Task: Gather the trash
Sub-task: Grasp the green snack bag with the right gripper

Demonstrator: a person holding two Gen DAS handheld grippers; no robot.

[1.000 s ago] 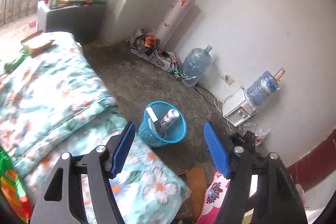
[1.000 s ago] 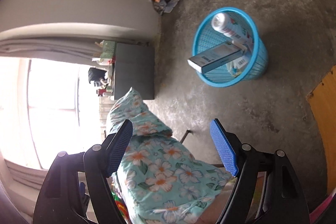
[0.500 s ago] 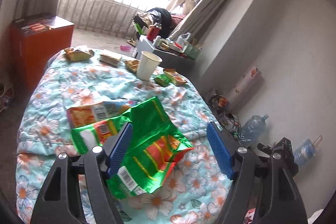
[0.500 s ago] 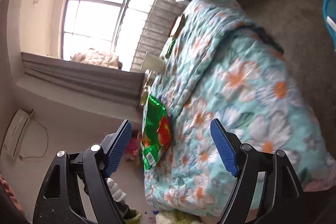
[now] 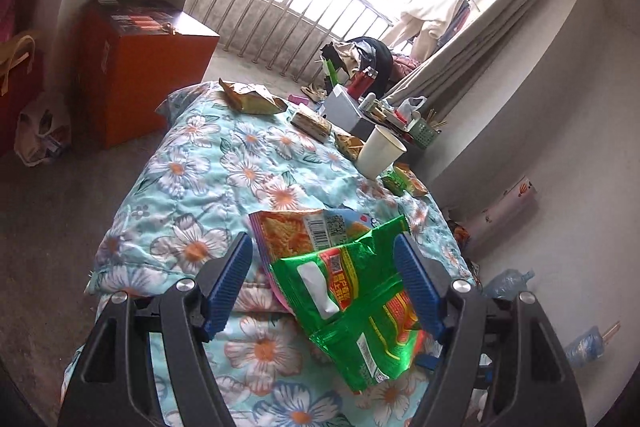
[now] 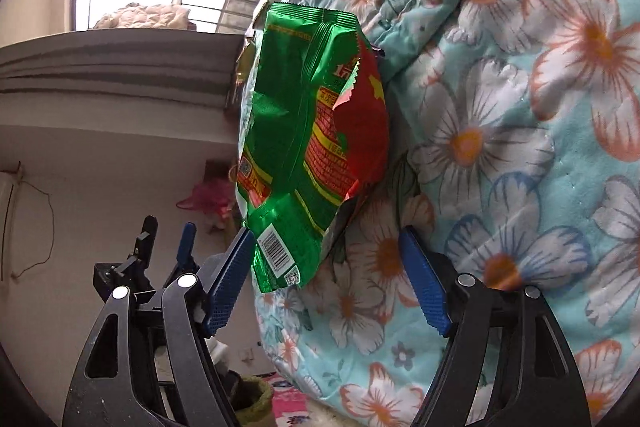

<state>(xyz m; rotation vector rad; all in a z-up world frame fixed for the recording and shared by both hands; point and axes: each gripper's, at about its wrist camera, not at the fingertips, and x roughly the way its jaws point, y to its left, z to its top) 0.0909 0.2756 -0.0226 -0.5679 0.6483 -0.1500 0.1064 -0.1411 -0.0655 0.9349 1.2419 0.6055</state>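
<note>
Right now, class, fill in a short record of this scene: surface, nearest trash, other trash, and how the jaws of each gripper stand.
surface: floral quilt
nearest trash: green snack bag, lying on the quilt, partly over an orange snack packet
other trash: paper cup, upright; several small wrappers farther back
left gripper: jaws open either side of the green bag, not pressing it
right gripper: jaws open, the bag's lower edge between them
</note>
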